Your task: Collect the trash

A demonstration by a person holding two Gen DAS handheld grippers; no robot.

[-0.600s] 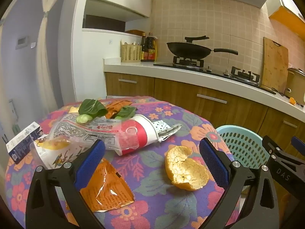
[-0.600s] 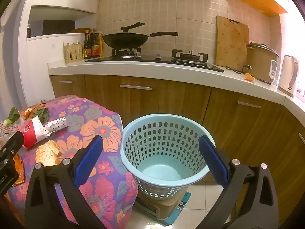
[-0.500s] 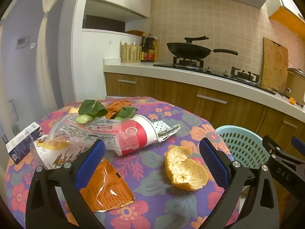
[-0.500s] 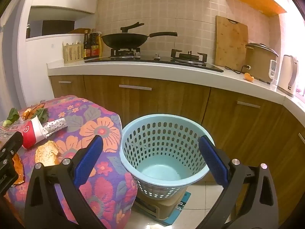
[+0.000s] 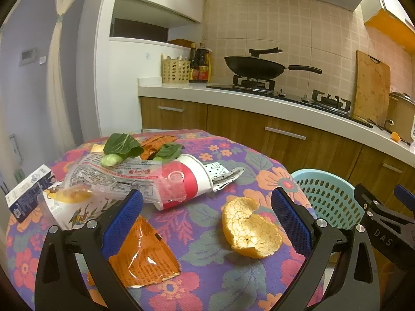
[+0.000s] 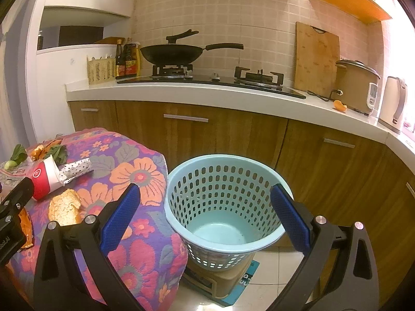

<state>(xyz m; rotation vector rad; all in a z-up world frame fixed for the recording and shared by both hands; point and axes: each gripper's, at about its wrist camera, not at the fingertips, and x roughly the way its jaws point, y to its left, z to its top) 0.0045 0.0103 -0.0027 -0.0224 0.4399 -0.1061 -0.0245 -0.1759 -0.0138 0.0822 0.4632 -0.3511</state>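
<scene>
I judge this to be the very start: nothing is picked up and the light-blue basket shows a bare bottom. My left gripper hangs over the flowered desk with its fingers spread wide and holding nothing. My right gripper is likewise released and vacant, its blue pads framing the basket, which stands on a low box on the floor, just beside the desk's right edge.

All the trash lies on the desk. Nearest, between the left fingers, is the orange peel, dome-like and cracked. To its left lies a flat orange sachet, partly under the left finger.

The next move, as I read it, is to lower the left gripper onto the peel and pinch its raised rim, since it is the closest piece and sits free of the rest (the sachet lies flat and would be harder to nip).

Counting what I can see:
- one orange peel
- one orange sachet near me, and one crumpled orange wrapper at the far edge
- one red-and-white paper cup on its side, with one dotted wrapper poking from its mouth
- one clear printed bag
- one white pouch with a picture on it
- one small carton at the left edge
- two pieces of green leaf (possibly more beneath)
- one basket
</scene>
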